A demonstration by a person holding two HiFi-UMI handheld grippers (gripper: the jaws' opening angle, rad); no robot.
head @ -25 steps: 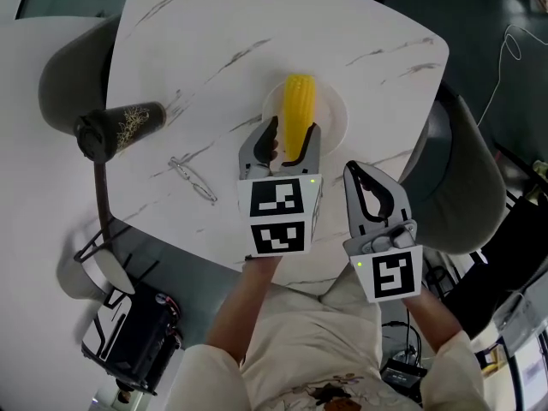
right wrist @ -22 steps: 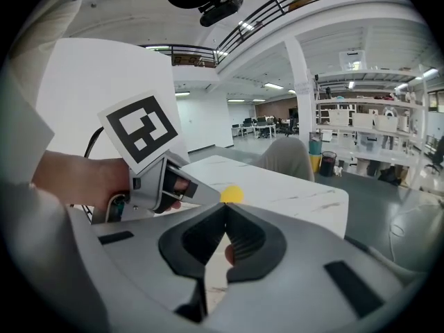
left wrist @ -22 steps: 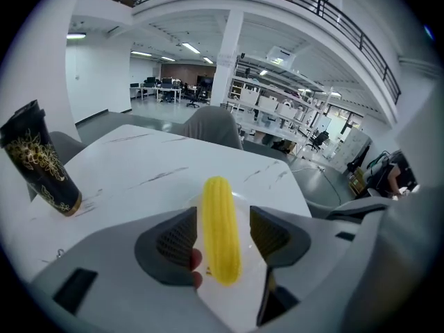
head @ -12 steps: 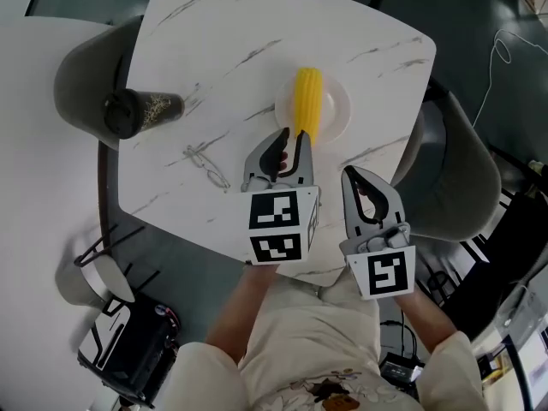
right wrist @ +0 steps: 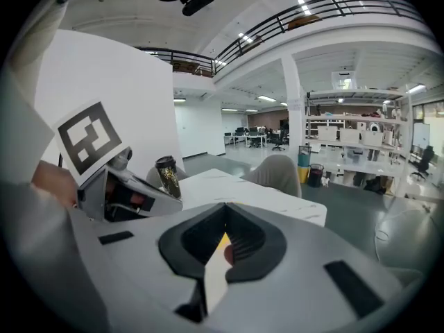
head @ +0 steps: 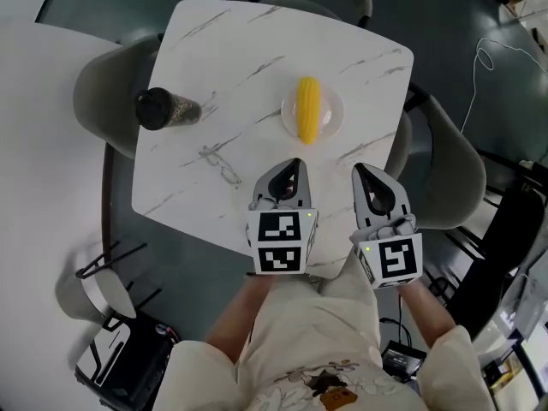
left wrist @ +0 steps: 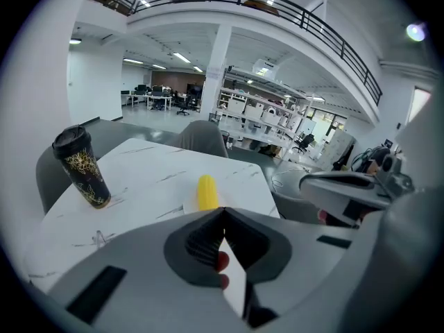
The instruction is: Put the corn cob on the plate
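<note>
The yellow corn cob [head: 308, 120] lies on the small white plate [head: 331, 110] toward the right side of the marble table [head: 223, 67]. My left gripper [head: 294, 163] hovers over the table's near edge, clear of the cob; its jaws have just been closing with nothing between them and now stand shut. My right gripper [head: 361, 171] hangs beside it, also shut and empty. In the left gripper view the corn cob [left wrist: 207, 191] shows just beyond the closed left gripper [left wrist: 223, 212]. In the right gripper view the right gripper [right wrist: 225, 205] is closed.
A dark cup with a gold pattern [head: 163, 108] stands at the table's left edge, also visible as the cup [left wrist: 82, 166]. A pair of glasses [head: 221, 164] lies between cup and grippers. Grey chairs [head: 454, 178] surround the table.
The left gripper drew back from the cob toward the person and its jaws closed. Both grippers lifted away from the table. The corn stays on the plate.
</note>
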